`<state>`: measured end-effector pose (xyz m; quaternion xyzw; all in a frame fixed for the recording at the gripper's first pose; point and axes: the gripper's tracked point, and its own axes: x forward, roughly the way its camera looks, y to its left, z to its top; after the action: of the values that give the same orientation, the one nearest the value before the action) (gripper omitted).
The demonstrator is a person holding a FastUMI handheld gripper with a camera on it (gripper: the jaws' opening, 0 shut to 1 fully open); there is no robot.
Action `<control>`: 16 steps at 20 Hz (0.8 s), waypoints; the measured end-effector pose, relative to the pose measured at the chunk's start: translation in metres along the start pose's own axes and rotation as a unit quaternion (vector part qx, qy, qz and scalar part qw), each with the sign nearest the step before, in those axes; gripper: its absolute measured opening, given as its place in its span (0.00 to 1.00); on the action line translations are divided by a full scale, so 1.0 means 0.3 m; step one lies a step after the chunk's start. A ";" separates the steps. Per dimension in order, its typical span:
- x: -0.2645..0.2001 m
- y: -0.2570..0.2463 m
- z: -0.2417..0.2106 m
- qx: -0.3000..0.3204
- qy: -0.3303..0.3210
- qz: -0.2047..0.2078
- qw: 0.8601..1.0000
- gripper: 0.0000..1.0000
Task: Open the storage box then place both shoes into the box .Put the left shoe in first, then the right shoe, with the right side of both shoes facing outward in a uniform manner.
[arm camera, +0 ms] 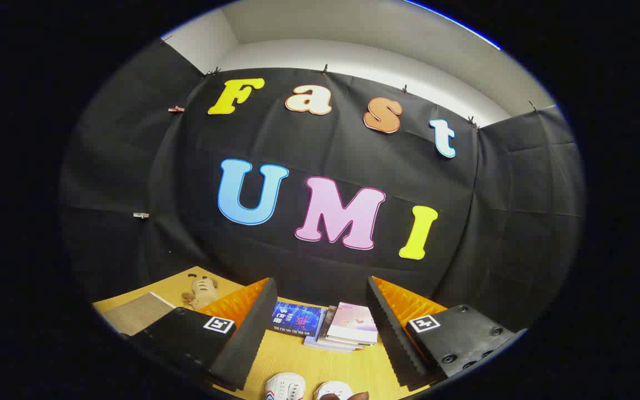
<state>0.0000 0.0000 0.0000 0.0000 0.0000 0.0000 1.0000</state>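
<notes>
Gripper view: hand-held gripper (320, 328) spread wide, empty, above tabletop (298, 361). Two shoes (285, 387) just below the fingers; probably light, soft canvas; best pinched at heel collar.

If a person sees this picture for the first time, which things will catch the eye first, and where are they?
The gripper stands open, its two fingers spread wide with nothing between them. Beyond the fingers, on the wooden table, lie a blue book and a stack of books beside it. Near the base of the fingers sit two white shoes, and a small plush toy lies off to the left by the black wall.
</notes>
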 end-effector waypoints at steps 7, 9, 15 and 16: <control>-0.001 0.037 -0.025 0.005 0.016 0.002 1.000 0.98; -0.001 0.048 -0.025 0.004 0.017 0.004 1.000 0.98; -0.002 0.072 -0.010 -0.013 0.014 0.008 1.000 0.98; -0.001 0.076 -0.010 -0.015 0.014 0.008 1.000 0.98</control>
<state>-0.0003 0.0227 -0.0030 -0.0146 0.0138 0.0084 0.9998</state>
